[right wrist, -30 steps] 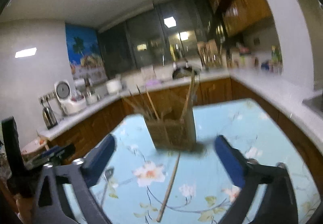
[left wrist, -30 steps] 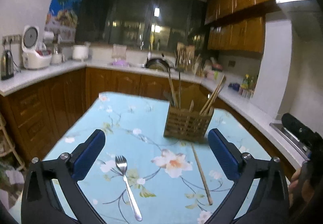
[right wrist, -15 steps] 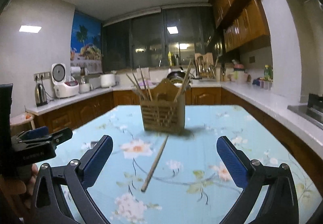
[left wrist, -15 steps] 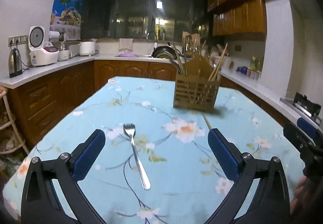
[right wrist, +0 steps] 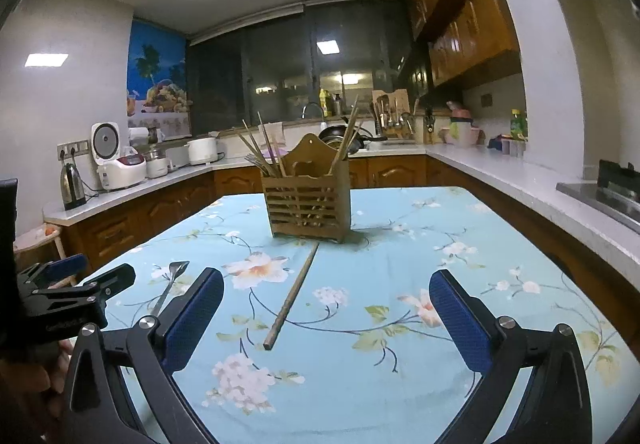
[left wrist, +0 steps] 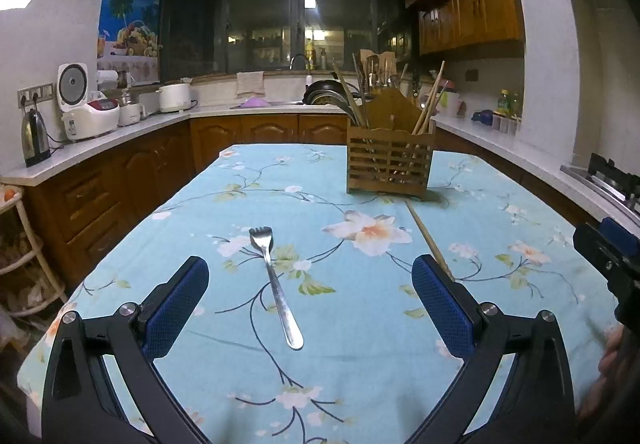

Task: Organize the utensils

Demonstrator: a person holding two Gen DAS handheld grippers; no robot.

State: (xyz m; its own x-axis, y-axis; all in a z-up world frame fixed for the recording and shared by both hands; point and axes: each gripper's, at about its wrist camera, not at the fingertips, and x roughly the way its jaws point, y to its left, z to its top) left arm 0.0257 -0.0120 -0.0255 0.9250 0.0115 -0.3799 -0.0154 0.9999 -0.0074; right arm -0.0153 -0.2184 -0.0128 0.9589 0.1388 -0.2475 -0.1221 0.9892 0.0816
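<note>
A steel fork (left wrist: 275,285) lies on the floral tablecloth (left wrist: 248,179), tines pointing away, between the open fingers of my left gripper (left wrist: 308,304). A single wooden chopstick (right wrist: 294,294) lies ahead of my right gripper (right wrist: 326,318), which is open and holds nothing. The same chopstick (left wrist: 428,240) shows in the left wrist view, partly behind the right finger. A slatted wooden utensil holder (right wrist: 308,203) with several chopsticks stands upright at the far middle of the table; the holder (left wrist: 390,159) is beyond the fork. The fork (right wrist: 170,282) also appears at left in the right wrist view.
Kitchen counters (left wrist: 120,131) wrap around the table, with a kettle (left wrist: 34,137), rice cooker (left wrist: 86,107) and a second utensil rack (right wrist: 394,117). A stove edge (right wrist: 612,195) is at the right. The left gripper's body (right wrist: 60,308) is at the left, a hand under it.
Both cameras have dropped lower and levelled toward the table. The fork now sits centred between the left fingers. Nothing on the table has moved.
</note>
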